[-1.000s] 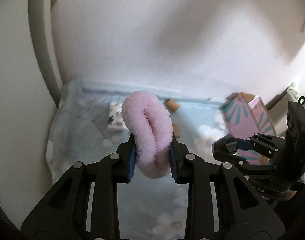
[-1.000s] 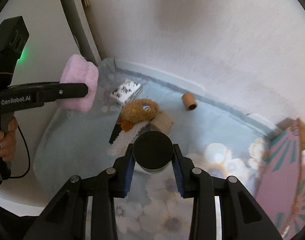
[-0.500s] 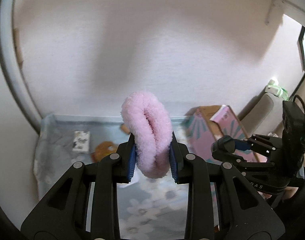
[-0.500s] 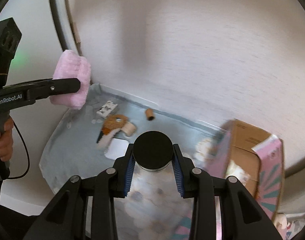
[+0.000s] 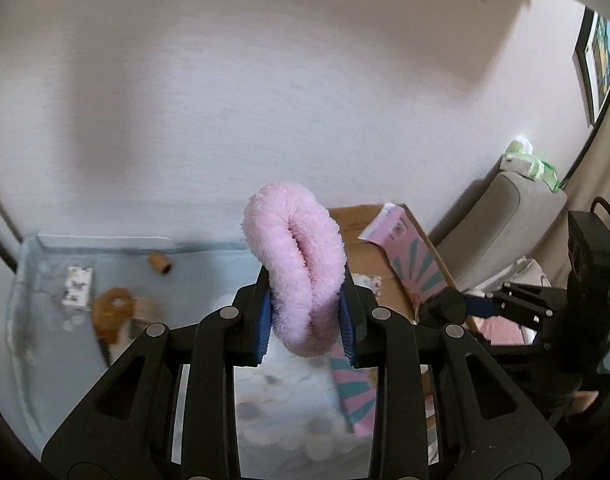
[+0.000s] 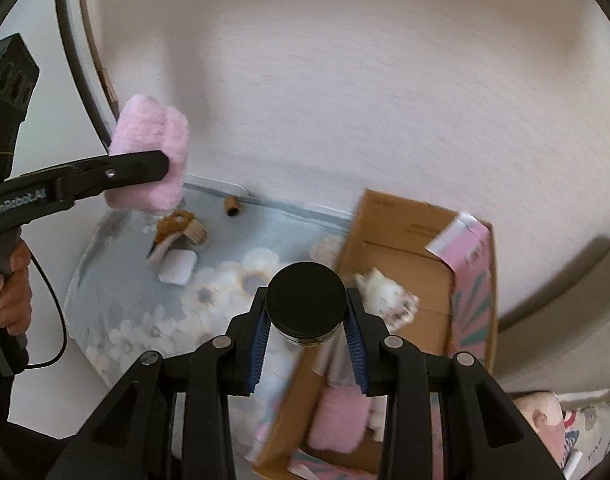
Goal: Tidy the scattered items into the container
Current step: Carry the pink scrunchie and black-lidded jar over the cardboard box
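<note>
While the cardboard box [image 6: 405,248] held a white plush toy [image 6: 387,296] and a pink fluffy item [image 6: 337,424], the right gripper [image 6: 307,328] clamped a black-lidded jar [image 6: 305,300] above its near rim. The left gripper [image 5: 305,320] squeezed a pink fluffy slipper [image 5: 297,264] over the floral mat [image 5: 209,276], where a cardboard tube [image 5: 159,263] lay by the wall [image 5: 305,100].

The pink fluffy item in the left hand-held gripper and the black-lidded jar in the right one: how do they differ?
The pink fluffy item is soft and squashed into a fold by the left hand-held gripper; the black-lidded jar is rigid and keeps its round shape in the right hand-held gripper. The fluffy item is pale pink all over; the jar has a black lid over a clear body. Both are held above the floral mat near the cardboard box.
</note>
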`<state>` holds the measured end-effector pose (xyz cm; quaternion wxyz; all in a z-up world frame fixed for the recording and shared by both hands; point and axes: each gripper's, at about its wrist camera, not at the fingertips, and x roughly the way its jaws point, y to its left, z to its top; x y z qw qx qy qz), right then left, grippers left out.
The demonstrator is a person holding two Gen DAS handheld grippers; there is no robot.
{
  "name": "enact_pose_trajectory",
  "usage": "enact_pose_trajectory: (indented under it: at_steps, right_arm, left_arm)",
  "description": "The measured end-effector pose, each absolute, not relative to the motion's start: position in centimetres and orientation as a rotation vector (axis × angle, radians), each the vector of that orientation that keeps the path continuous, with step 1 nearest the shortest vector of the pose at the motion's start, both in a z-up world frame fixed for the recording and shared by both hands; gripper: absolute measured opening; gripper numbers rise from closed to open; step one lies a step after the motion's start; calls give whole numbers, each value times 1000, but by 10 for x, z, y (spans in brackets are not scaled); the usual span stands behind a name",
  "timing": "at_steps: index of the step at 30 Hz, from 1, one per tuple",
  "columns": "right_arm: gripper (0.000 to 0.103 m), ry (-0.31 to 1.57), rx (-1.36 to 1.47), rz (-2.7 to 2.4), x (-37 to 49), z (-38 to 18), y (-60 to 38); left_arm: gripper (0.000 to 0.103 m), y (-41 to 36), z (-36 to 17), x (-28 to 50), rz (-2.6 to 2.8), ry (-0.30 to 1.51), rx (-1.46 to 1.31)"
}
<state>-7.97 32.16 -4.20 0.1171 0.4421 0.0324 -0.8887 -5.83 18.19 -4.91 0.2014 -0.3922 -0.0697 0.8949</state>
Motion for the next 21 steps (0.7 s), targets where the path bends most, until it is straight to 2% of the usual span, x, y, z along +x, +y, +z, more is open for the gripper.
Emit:
enact_pose_trajectory:
  at_steps: [9,21]
  right_arm:
    - [33,76,1389,-2561,-62,-69,358]
    - [33,47,1493,-2482,-62,-106,371]
  left_arm:
    - [25,249,-79,-76,2443,-155,-1158]
    - [25,285,-107,-95,2404,-64,-1258]
